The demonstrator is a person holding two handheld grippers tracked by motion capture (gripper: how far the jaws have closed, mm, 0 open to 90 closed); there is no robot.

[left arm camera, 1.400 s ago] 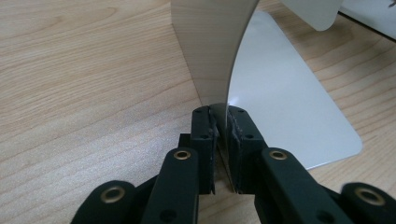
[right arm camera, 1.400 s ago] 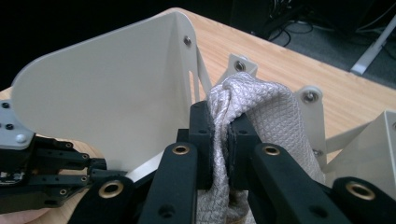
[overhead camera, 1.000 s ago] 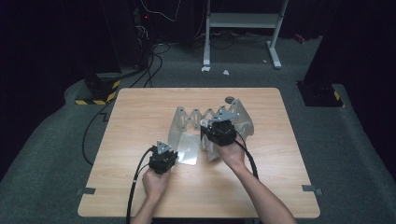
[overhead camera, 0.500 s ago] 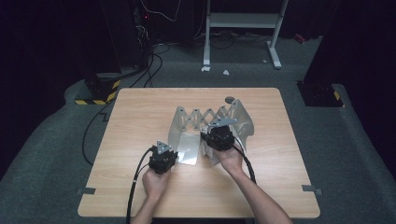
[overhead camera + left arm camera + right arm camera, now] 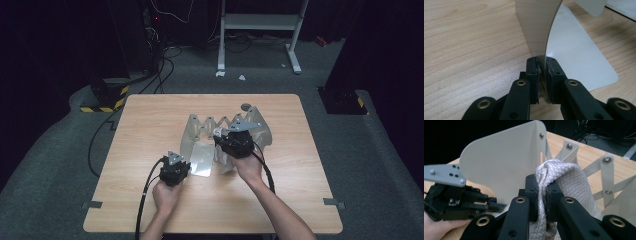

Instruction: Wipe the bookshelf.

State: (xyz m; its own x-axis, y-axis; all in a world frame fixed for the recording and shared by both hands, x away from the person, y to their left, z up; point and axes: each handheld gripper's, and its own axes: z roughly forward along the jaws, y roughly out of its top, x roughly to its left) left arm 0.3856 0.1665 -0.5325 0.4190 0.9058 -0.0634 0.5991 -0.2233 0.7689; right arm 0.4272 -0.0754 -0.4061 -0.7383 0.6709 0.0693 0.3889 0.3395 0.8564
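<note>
The tabletop (image 5: 469, 37) is pale wood with a fine lengthwise grain and a matt, smooth finish. The rack (image 5: 504, 162) standing on it looks like thin matt plastic or coated metal, off-white and smooth; its flat foot panel (image 5: 579, 57) carries a soft sheen, and its crossed slats (image 5: 607, 177) are joined by shiny metal rivets. The cloth (image 5: 571, 182) beside the rack's end panel is a light grey woven fabric with a raised diamond texture. Both the left hand-held gripper (image 5: 543, 68) and the right hand-held gripper (image 5: 543, 187) are matt black plastic with brass-coloured eyelets.
</note>
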